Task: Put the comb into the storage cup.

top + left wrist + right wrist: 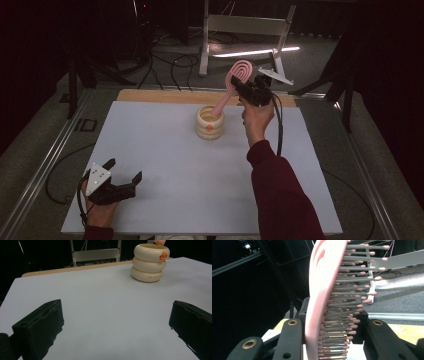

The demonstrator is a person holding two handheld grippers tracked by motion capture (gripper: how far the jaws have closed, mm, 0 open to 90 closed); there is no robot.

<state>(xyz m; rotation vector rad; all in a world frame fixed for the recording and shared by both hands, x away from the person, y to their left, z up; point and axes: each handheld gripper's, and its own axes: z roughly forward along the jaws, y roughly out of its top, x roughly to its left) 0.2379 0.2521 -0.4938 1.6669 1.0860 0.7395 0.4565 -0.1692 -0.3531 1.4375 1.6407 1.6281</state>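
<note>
Step in hand: right tongs (248, 91) grip the pink hairbrush (239, 74), handle tip inside the cream holder (210, 123) below them. Left tongs (122, 176) rest open, empty. Next: likely lower, then release.

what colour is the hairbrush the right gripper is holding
Pink, with grey pink-tipped bristles; the hairbrush shows best in the right gripper view.

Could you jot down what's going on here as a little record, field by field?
Held thing: pink hairbrush, handle end dipping into the holder
Holder: cream ringed cup, upright on the table
Right gripper: shut on the hairbrush, raised above the cup
Left gripper: open, holding nothing, low at the table's near left corner
</note>
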